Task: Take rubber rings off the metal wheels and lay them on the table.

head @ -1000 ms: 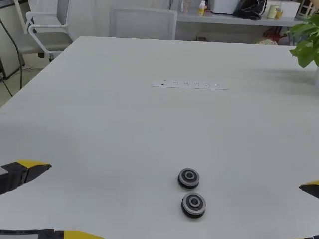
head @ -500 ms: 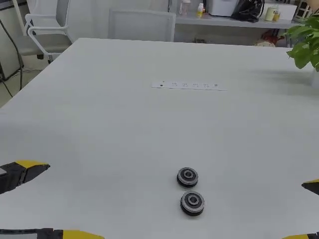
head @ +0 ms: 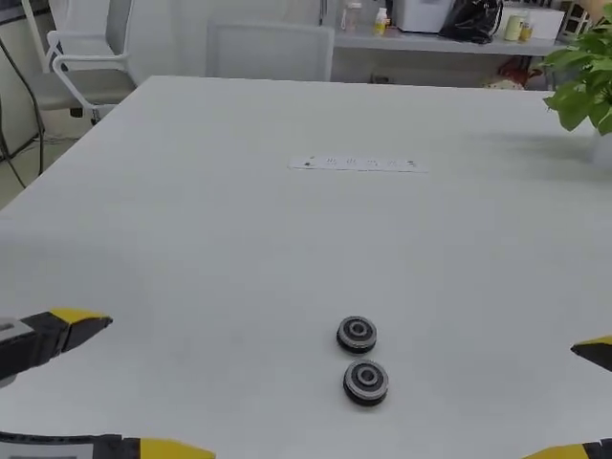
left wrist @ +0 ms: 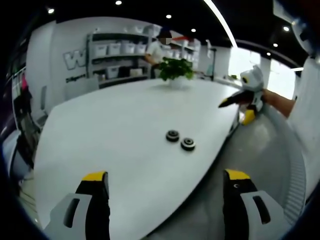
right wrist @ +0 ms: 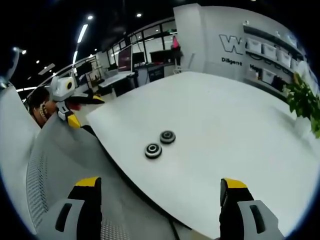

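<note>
- Two wheels lie flat on the bench (head: 287, 239) near my edge, the far wheel (head: 357, 335) just behind the near wheel (head: 365, 381). The rubber rings (head: 347, 382) aren't off yet.
- Left gripper (left wrist: 165, 176) and right gripper (right wrist: 160, 182): jaws spread wide on both, nothing held.
- The pair sits between the two grippers, ahead of both and well apart from either. In the head view the left looks a touch nearer, I reckon.
- They're round and flat, so there's no long axis to line up.
</note>
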Available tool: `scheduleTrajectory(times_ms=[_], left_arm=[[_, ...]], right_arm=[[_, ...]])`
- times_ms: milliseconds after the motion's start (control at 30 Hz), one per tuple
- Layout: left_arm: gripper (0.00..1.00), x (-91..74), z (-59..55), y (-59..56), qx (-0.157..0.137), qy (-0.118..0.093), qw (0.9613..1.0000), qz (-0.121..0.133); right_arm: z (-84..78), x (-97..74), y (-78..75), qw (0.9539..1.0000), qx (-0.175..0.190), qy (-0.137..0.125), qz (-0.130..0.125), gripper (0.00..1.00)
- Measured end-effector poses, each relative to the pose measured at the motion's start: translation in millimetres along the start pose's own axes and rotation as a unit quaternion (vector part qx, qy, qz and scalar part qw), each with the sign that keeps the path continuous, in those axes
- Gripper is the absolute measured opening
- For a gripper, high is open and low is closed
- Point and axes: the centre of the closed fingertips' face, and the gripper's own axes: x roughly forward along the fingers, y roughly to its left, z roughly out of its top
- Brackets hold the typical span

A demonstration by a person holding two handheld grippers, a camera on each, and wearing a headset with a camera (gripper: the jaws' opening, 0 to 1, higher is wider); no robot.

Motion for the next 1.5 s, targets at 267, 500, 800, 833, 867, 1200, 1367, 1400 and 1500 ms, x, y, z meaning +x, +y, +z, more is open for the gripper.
scheduleTrajectory(times_ms=[267,500,800,833,867,1200,1367,1400,1500], left_arm=[[0.97,1.1,2.1,-5.9,0.004,0.0,1.0,-0.008],[0.97,0.7,0.5,-4.8,0.008,0.008,0.9999,-0.01],[0.97,-4.4,4.4,3.5,0.003,0.001,1.0,0.0],[0.97,-5.0,4.9,4.7,0.003,0.001,1.0,0.001],[0.97,-5.3,5.2,5.6,0.003,0.0,1.0,0.002],[0.96,-10.2,12.2,11.1,0.006,-0.006,0.9999,0.006],[0.95,-12.6,18.5,15.9,0.024,0.001,0.9997,0.011],[0.95,-13.6,21.1,17.7,0.027,0.0,0.9995,0.012],[0.95,-15.1,27.4,21.2,0.03,-0.005,0.9994,0.015]], right_arm=[[1.8,-2.4,-0.6,1.0,0.001,-0.004,0.0,0.99],[4.0,-3.7,-1.3,0.9999,0.006,-0.01,-0.002,0.99],[6.2,3.2,-3.9,1.0,0.003,-0.002,0.004,0.96],[7.6,4.1,-3.5,1.0,0.002,-0.002,0.006,0.96],[8.2,4.6,-3.5,1.0,0.0,-0.002,0.007,0.96],[21.3,4.7,-9.6,0.9999,-0.009,-0.012,0.009,0.96],[27.4,-1.0,-17.9,0.9996,-0.027,-0.004,0.003,0.95],[29.7,-2.9,-20.2,0.9995,-0.03,-0.005,0.0,0.95],[35.8,-7.3,-24.6,0.9992,-0.038,-0.007,-0.006,0.95]])
